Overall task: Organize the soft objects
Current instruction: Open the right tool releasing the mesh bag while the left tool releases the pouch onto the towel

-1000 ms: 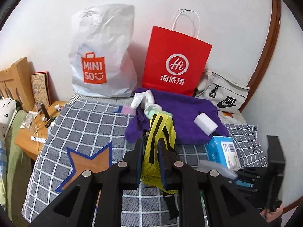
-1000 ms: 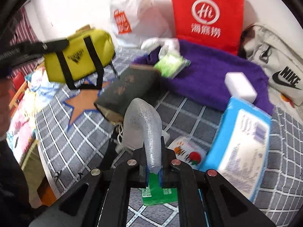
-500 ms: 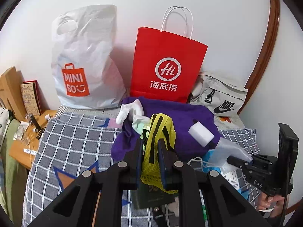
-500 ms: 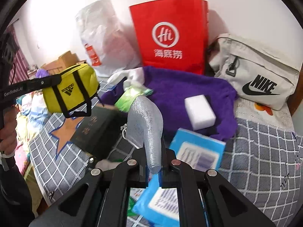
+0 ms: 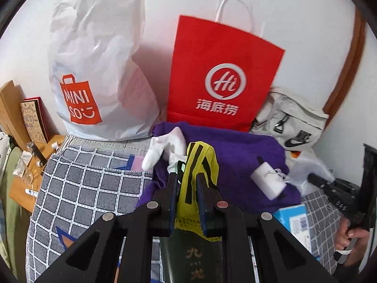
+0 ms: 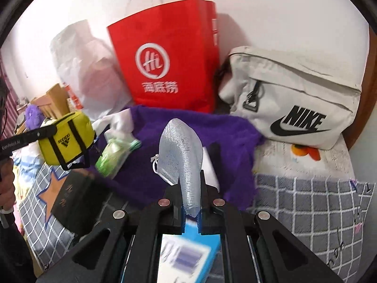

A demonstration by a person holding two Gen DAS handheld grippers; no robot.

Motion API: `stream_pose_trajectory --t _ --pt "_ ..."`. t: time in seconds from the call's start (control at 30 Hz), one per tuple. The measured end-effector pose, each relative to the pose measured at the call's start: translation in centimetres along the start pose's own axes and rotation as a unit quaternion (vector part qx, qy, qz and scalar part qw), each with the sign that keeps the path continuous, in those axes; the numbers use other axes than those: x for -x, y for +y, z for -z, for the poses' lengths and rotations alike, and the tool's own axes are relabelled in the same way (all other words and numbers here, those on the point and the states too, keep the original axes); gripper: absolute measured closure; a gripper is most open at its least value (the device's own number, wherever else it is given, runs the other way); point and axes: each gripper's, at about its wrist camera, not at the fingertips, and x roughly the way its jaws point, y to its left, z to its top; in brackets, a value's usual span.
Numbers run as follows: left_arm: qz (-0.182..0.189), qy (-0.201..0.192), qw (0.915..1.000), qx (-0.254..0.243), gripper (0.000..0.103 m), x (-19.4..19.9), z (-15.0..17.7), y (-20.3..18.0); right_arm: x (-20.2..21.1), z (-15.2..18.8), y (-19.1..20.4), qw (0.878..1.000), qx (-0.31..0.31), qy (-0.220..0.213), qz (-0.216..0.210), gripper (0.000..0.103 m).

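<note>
Blue packet point(image 6: 186, 257): blurred, print unreadable, partly behind right tool.
Dark book point(image 5: 193, 257): cut off at 6 o'clock.
White block point(image 6: 209, 167): mostly hidden by mesh pouch point(image 6: 181, 151).

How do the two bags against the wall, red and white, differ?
The red bag is stiff paper and stands square with white twine handles; the white bag is crinkled plastic, slumped, with cut-out handles. The red bag bears a white round logo, the white bag an orange one. Both stand upright behind the purple towel.
</note>
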Motion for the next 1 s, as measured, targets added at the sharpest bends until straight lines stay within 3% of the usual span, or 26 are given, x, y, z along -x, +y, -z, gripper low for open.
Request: stream_pose_trajectory --t 0.5,1.0 --pt "0.049 0.019 0.9981 0.031 0.088 -6.2 -3.5 -0.9 -7.0 -4.0 -2.3 1.000 -0.001 0.023 0.002 0.096" --pt "0.035 0.066 0.9963 0.043 0.086 -12.2 -3.5 -0.3 -12.7 -4.1 -3.8 0.996 -0.022 0.080 -0.020 0.091"
